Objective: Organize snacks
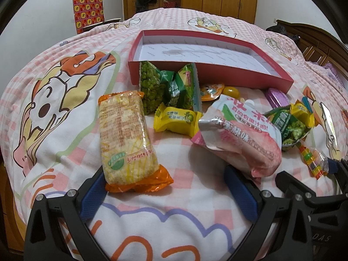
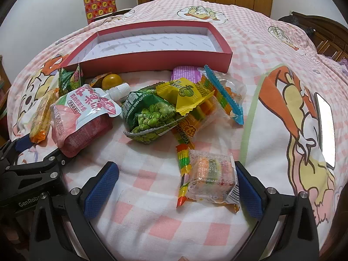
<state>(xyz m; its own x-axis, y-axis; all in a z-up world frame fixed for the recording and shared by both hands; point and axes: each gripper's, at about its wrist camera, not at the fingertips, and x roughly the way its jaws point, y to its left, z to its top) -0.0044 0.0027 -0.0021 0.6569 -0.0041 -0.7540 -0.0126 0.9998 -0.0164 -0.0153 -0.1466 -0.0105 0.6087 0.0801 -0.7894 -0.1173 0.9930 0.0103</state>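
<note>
Soft indoor light, fisheye-warped edges, sharp

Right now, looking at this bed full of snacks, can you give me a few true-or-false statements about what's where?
1. The red box has snacks in it. False: it is empty; the snacks lie on the bedspread.
2. The left hand-held gripper is open. True.
3. The pink pouch has a white cap. True.
4. The right hand-held gripper is shut on the pea packet. False: it is open, with the clear candy packet between its fingers.
</note>
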